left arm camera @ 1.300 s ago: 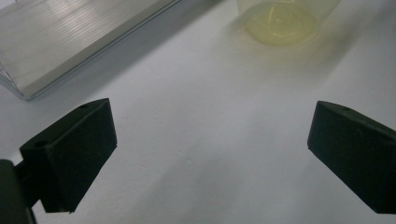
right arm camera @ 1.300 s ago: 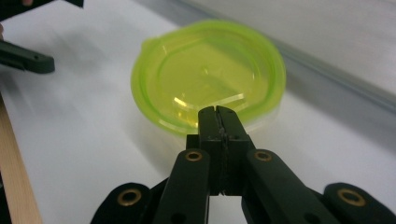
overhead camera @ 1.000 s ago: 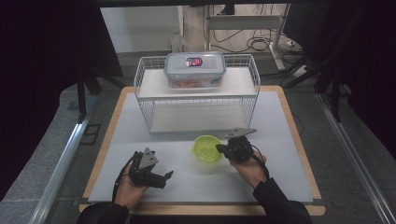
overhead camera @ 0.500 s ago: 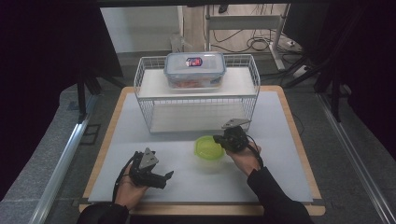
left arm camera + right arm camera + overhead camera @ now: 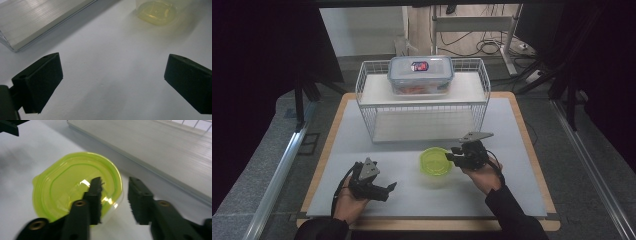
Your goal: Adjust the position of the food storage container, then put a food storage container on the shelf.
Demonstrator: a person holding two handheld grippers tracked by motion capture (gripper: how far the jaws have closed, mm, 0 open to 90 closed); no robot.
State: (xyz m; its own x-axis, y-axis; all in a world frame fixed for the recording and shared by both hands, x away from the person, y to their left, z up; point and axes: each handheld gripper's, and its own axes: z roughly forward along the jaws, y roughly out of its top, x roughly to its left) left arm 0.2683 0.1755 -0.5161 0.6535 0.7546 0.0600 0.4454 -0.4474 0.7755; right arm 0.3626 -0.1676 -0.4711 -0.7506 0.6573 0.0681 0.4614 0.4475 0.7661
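Lidded container (image 5: 420, 73) atop wire rack (image 5: 367, 90) — white mat (image 5: 512, 190)

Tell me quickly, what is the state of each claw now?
Left claw: open, holding nothing.
Right claw: has just been opening, now open beside the green-lidded container, gripping nothing.

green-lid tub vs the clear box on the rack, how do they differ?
The round tub has a lime-green lid; the rectangular box has a clear lid with a dark label. The tub sits low on the white table in front of the wire rack; the box stands on the rack's top shelf. The tub looks smaller than the box. Both are lidded with see-through walls.
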